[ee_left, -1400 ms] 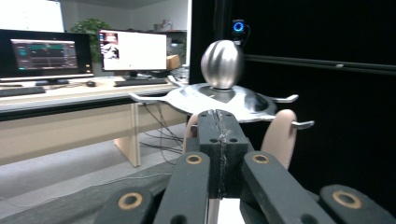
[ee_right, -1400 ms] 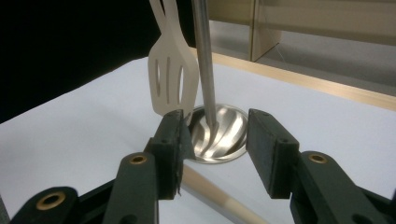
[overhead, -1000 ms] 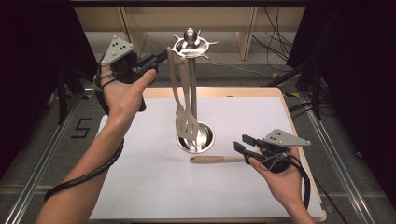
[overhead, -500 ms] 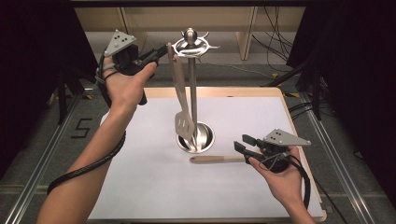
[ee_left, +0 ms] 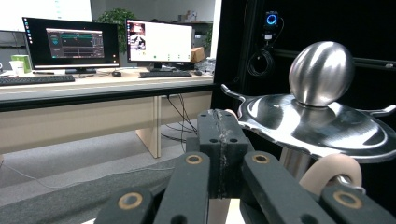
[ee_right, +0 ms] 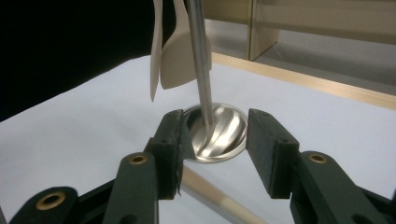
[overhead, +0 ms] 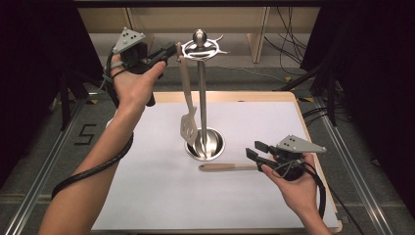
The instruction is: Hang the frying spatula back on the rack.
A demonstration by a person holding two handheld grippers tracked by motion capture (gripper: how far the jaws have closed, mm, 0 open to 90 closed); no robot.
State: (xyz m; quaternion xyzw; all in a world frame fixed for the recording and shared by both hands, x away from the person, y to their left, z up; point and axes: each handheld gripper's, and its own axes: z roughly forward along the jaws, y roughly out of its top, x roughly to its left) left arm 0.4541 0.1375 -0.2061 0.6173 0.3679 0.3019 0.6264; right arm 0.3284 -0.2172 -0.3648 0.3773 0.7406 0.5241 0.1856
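Observation:
A steel utensil stand (overhead: 201,98) rises from a round base (overhead: 215,147) on the white mat, with a ball (ee_left: 321,72) above a hooked disc (ee_left: 308,123). My left gripper (overhead: 172,50) is up beside that disc, shut on the top of a slotted spatula's handle (overhead: 184,78). Its blade (overhead: 188,126) hangs next to the pole, above the base. My right gripper (overhead: 255,150) stands open low over the mat. Its jaws straddle the end of a wooden-handled utensil (overhead: 227,167) that lies flat, and its handle (ee_right: 219,198) runs under them.
The mat (overhead: 147,196) covers a wooden tabletop (overhead: 244,95) with metal rails on both sides. A pale ring-shaped handle end (ee_left: 334,170) sits under the disc's rim. A desk with monitors (ee_left: 70,42) stands far behind. A cable (overhead: 93,169) trails along the left forearm.
My left gripper has risen a little toward the stand's top, carrying the spatula with it. The right gripper and the utensil on the mat have not moved.

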